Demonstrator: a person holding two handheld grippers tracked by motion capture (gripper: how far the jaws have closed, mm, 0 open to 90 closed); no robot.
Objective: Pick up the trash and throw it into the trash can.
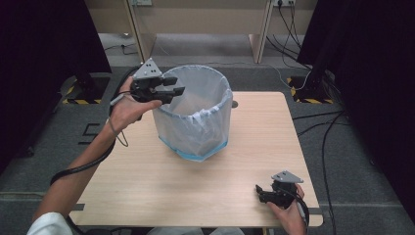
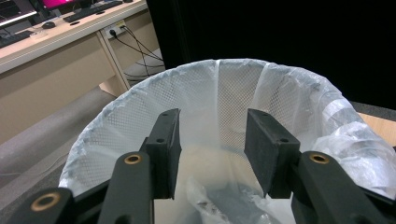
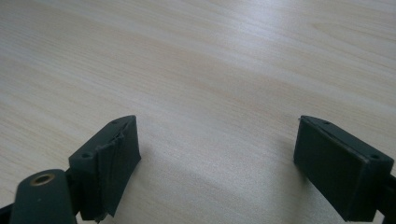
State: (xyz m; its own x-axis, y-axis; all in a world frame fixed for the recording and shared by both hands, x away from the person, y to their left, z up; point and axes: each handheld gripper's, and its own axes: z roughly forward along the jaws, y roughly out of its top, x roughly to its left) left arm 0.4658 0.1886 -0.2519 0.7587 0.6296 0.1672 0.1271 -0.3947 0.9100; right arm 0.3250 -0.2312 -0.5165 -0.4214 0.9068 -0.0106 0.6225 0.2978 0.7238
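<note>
High view: the round mesh bin lined with a thin white plastic bag [image 1: 195, 115] stands upright, mouth up, far left of centre on the pale wooden tabletop [image 1: 171, 186]. The left claw [image 1: 172, 87] hovers over its left rim; the right claw [image 1: 259, 192] rests near right.

Left gripper view: the left claw [image 2: 212, 154] gapes, empty, above the bin [image 2: 243, 93].

Right gripper view: the right claw [image 3: 217, 163] is spread wide over the bare tabletop [image 3: 210, 60].

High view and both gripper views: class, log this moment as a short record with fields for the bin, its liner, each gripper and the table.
bin: mesh waste bin standing upright on the far half of the table
liner: thin clear bag inside the bin, folded over its rim
left gripper: held at the bin's near-left rim, jaws open, pointing over the opening, nothing between them
right gripper: low at the table's near-right corner, jaws wide open, gripping nothing
table: light wooden top
</note>
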